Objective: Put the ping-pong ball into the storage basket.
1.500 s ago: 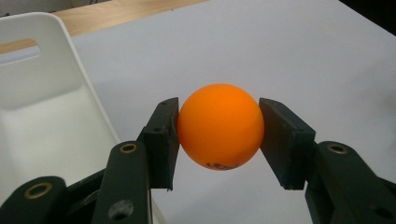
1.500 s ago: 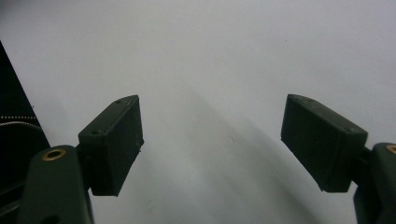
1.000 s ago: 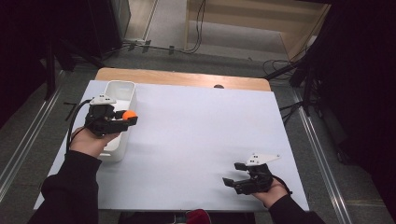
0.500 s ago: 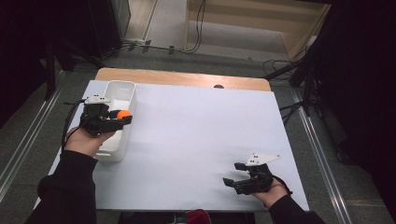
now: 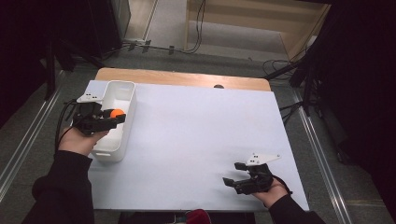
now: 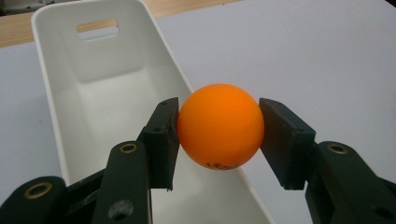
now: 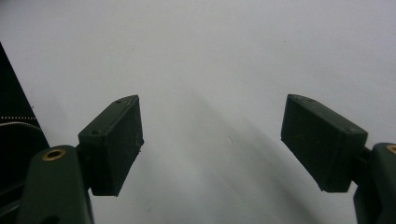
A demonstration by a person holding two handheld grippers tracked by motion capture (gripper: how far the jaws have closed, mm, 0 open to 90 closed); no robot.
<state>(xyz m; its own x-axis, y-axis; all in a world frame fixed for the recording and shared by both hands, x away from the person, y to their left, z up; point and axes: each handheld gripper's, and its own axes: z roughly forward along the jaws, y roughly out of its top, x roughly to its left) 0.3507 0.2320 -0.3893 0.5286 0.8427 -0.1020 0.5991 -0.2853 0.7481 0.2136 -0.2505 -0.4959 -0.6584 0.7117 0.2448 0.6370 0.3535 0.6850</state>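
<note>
A white table (image 5: 196, 140) holds a white bin (image 5: 122, 122) at its left edge. The left gripper (image 6: 219, 128) pinches an orange ball (image 6: 220, 126) above the bin's near wall; released here, it may bounce out. The right gripper (image 7: 212, 140) rests wide apart, empty.

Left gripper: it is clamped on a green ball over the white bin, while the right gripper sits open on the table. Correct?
Not quite: the ball is orange, not green, as the left gripper view shows. The left gripper is clamped on it over the white bin, and the right gripper sits open on the table.
</note>
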